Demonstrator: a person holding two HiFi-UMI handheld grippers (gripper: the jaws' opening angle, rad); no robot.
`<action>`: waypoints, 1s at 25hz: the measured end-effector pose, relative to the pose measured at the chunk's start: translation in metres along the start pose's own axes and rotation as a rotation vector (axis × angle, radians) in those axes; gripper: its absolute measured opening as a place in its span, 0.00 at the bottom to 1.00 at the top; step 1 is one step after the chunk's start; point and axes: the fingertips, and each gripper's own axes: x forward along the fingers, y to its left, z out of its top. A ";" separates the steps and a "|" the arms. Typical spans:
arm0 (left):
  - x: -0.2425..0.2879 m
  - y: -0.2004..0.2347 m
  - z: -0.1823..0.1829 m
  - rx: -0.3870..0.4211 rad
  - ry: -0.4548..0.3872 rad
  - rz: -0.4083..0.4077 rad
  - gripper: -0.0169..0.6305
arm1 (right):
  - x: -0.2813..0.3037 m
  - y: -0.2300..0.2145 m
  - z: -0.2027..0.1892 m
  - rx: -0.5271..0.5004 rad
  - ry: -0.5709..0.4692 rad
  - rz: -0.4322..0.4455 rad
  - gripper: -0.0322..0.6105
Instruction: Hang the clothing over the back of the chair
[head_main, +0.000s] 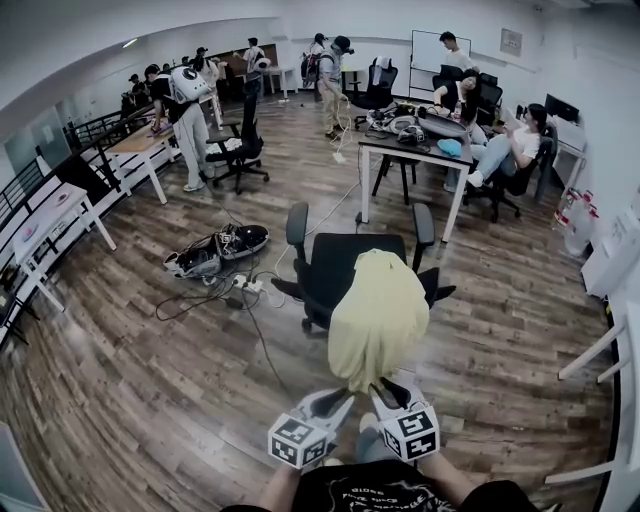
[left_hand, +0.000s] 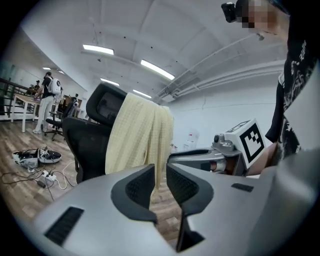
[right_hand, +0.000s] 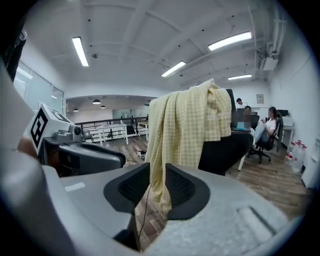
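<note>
The left claw (head_main: 343, 395) and right claw (head_main: 381, 387), grey with marker cubes, sit side by side just under the bottom hem of the pale yellow checked cloth garment (head_main: 375, 315). The garment hangs draped over the backrest of the black armrest office chair (head_main: 330, 265), which stands on the wooden plank floor (head_main: 150, 400). Each claw's jaws stand a narrow gap apart, unclamped, and the garment's lower edge shows in each gap

You work in bright, even light from the ceiling strips (right_hand: 80, 51) above the chair (head_main: 340, 268), and shadows under the chair are soft. Every view bends strongly toward dark, rounded corners. The closest foreground is soft-focused, and the chair stays sharp.
</note>
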 end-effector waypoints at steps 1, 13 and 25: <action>0.001 -0.001 -0.006 -0.006 0.021 -0.012 0.14 | 0.001 0.001 -0.005 0.012 0.009 -0.002 0.20; 0.004 0.000 -0.032 -0.068 0.009 0.090 0.07 | 0.005 0.015 -0.039 0.038 0.066 -0.035 0.06; 0.006 -0.008 -0.043 -0.040 0.046 0.098 0.06 | 0.003 0.019 -0.045 0.018 0.066 -0.047 0.06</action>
